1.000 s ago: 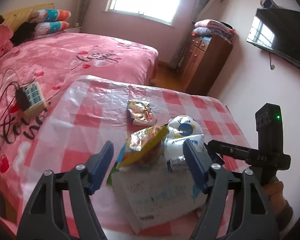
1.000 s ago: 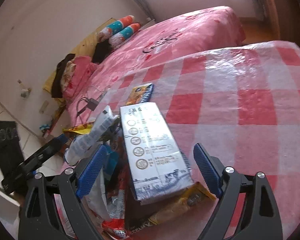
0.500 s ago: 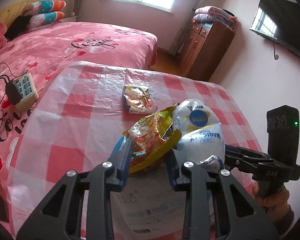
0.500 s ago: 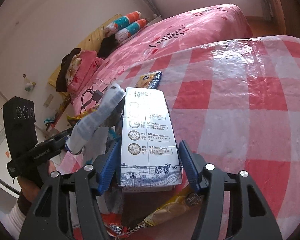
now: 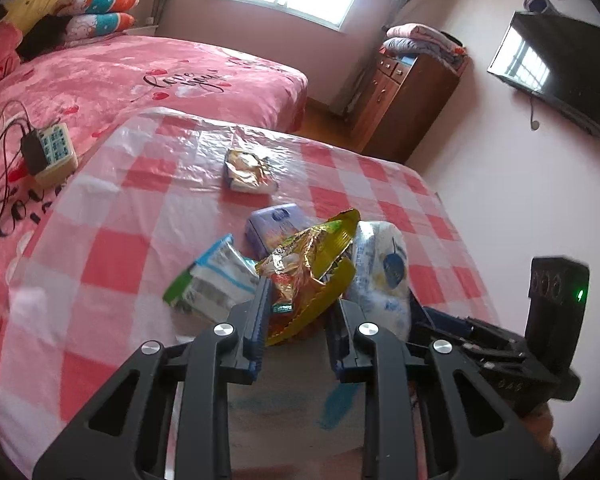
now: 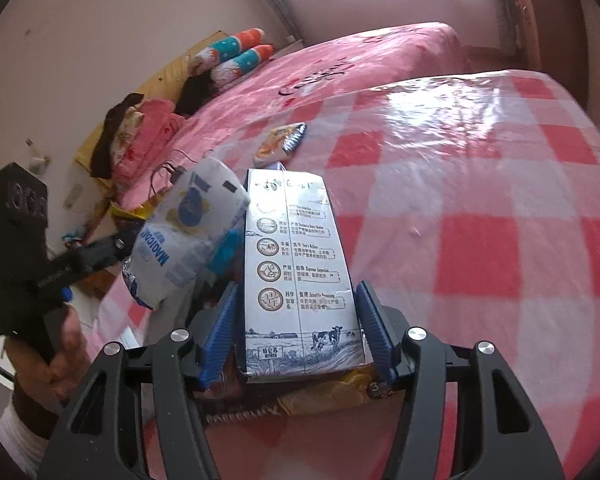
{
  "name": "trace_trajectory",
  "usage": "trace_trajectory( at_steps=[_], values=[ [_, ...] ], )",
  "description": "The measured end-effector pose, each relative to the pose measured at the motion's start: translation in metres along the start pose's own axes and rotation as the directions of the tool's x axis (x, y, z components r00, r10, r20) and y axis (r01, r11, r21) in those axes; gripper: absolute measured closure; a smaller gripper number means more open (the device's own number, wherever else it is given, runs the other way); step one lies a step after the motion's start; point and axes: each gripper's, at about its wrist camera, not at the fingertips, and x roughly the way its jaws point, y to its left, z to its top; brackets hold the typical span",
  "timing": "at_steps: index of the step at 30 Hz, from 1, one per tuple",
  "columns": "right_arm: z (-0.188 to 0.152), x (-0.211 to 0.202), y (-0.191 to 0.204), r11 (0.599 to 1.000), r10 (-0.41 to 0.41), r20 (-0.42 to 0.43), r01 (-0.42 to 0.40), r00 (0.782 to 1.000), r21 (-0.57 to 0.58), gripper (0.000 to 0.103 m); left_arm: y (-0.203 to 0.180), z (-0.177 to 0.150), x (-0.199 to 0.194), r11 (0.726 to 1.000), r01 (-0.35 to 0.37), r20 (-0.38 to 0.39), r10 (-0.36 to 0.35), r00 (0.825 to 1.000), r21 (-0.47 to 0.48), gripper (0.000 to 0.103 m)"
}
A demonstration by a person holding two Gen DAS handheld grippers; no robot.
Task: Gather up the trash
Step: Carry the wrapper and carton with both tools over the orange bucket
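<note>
My left gripper [image 5: 300, 314] is shut on a crumpled yellow and gold snack wrapper [image 5: 312, 268], held above the red-and-white checked tablecloth [image 5: 112, 256]. A white and blue bag [image 5: 380, 272] leans against it on the right, and a green and white packet [image 5: 210, 282] lies on the left. In the right wrist view my right gripper [image 6: 300, 322] is shut on the sides of a blue and white milk carton [image 6: 296, 264], which points away from the camera. The white and blue bag [image 6: 188, 240] sits just left of the carton. A flattened snack packet [image 6: 280, 142] lies farther off on the cloth.
A pink bed [image 5: 140, 76] borders the table's far side, with a power strip and cables [image 5: 50, 148] on it. A wooden dresser [image 5: 404, 92] and a wall television [image 5: 556, 72] stand at the back right. Another gold wrapper [image 5: 248, 170] lies mid-table. A hand [image 6: 60, 344] holds the left handle.
Both pairs of jaws have closed, the left on the yellow wrapper and the right on the milk carton. The pile has shifted, and the green and white packet now shows.
</note>
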Motion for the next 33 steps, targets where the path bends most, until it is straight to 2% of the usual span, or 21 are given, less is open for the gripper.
trace_trajectory(
  at_steps=[6,12,18,20,33],
  values=[
    [-0.016,-0.013,0.009,0.997,-0.071,-0.006,0.071,0.997,-0.010,0.041,0.001,-0.013,-0.022,0.999,0.011,0.023,-0.010,1.000,-0.041,0.077],
    [-0.010,0.001,0.016,0.996,-0.089,-0.034,0.088,0.995,-0.018,0.028,0.009,-0.022,-0.039,0.997,0.017,0.026,-0.015,1.000,-0.078,0.078],
    [-0.003,0.014,0.010,0.997,-0.050,-0.044,0.052,0.998,0.052,0.027,0.021,-0.034,-0.057,0.994,0.024,0.039,-0.020,0.999,-0.104,0.078],
    [-0.004,0.014,0.007,0.997,-0.035,-0.039,0.038,0.999,0.069,0.033,0.025,-0.038,-0.062,0.994,0.024,0.041,-0.020,0.999,-0.109,0.078],
    [-0.016,-0.016,0.015,0.991,-0.115,0.050,0.111,0.992,0.070,0.035,0.047,-0.062,-0.090,0.988,0.038,0.070,-0.028,0.997,-0.148,0.078]
  ],
)
